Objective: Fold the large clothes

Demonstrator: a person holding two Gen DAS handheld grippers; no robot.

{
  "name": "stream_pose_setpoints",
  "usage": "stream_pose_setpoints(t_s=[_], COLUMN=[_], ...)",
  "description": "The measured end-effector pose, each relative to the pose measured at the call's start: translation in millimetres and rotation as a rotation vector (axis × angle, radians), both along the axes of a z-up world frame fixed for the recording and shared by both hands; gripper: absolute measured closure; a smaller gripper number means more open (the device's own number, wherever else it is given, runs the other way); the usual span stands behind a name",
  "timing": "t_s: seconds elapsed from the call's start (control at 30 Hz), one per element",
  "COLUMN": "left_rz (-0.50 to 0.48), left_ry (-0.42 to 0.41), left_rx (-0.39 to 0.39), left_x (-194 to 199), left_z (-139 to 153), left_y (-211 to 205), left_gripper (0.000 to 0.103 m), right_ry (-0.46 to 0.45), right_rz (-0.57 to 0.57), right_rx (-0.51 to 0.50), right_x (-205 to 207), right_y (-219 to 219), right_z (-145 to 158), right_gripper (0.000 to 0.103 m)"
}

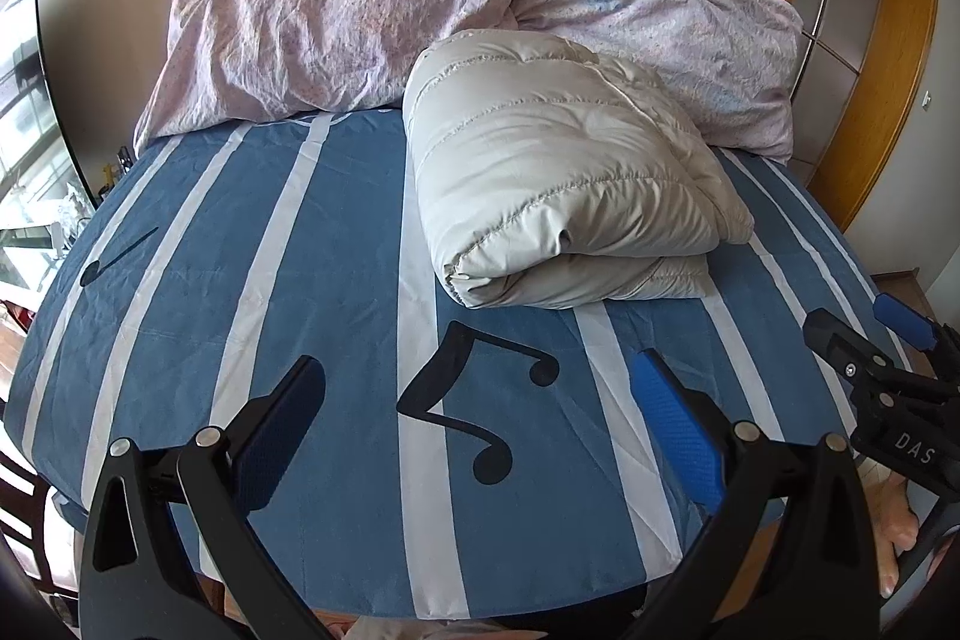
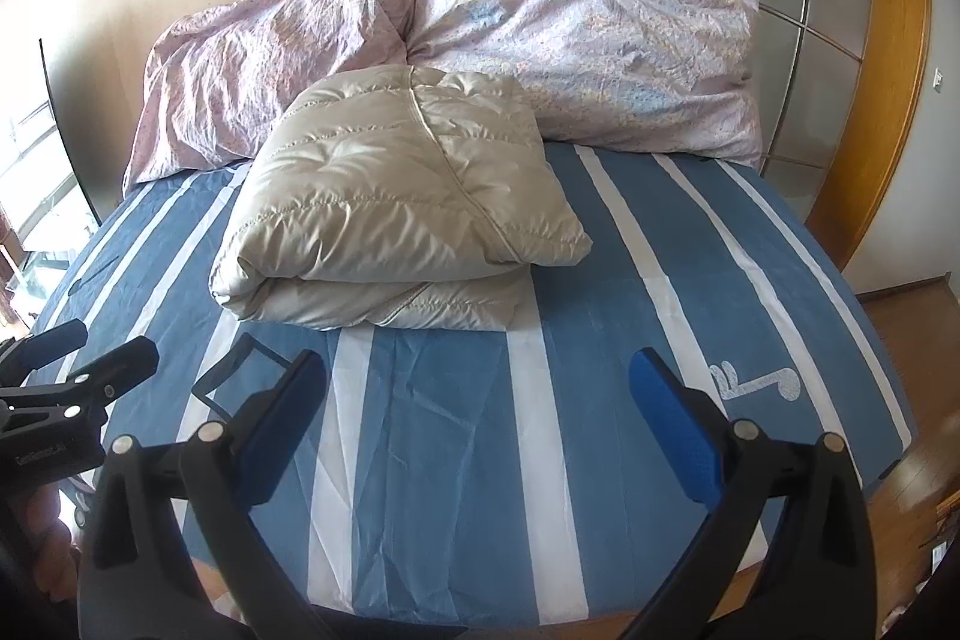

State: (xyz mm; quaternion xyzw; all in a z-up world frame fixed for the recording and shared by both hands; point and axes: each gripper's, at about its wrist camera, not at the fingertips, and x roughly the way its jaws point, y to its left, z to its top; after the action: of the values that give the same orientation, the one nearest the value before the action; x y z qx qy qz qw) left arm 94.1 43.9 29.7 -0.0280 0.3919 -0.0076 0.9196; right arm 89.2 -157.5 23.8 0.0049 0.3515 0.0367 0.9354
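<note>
A beige quilted down jacket (image 1: pixel 558 172) (image 2: pixel 396 208) lies folded into a thick bundle on the blue striped bed sheet (image 1: pixel 336 292) (image 2: pixel 630 292). My left gripper (image 1: pixel 480 418) hovers open near the bed's front edge, well short of the jacket, with nothing between its fingers. My right gripper (image 2: pixel 477 412) is open too, held back from the jacket above the sheet. In the left wrist view the right gripper (image 1: pixel 864 340) shows at the right edge; in the right wrist view the left gripper (image 2: pixel 84 346) shows at the left edge.
A crumpled pink floral duvet (image 1: pixel 420 16) (image 2: pixel 510 40) is heaped along the head of the bed behind the jacket. A wooden-framed sliding door (image 2: pixel 840 40) stands to the right. A window (image 1: pixel 24 130) is at the left. A hand (image 1: pixel 894 526) shows at lower right.
</note>
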Motion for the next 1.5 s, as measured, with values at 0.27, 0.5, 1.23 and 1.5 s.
stream_pose_setpoints(t_s=[0.27,0.5,1.23,1.5], left_rz=[-0.01,-0.017,-0.019,-0.021], left_ry=[-0.006,-0.021,-0.019,-0.016], left_rx=[0.005,0.019,0.034,0.036], left_x=[-4.7,-6.3,-4.8,-4.3], left_z=[3.3,7.9,7.2,6.2], left_y=[-2.3,-6.3,-10.9,-11.6], left_gripper=[0.001,0.001,0.001,0.001], right_ry=[-0.005,0.011,0.026,0.029], right_rz=[0.005,0.005,-0.004,-0.003], right_rx=[0.007,0.012,0.025,0.028], right_x=[-6.8,-7.7,-5.2,-4.6], right_y=[-3.2,-1.8,-4.1,-5.0], right_z=[3.0,0.1,-5.6,-6.7], right_gripper=[0.002,0.002,0.002,0.002])
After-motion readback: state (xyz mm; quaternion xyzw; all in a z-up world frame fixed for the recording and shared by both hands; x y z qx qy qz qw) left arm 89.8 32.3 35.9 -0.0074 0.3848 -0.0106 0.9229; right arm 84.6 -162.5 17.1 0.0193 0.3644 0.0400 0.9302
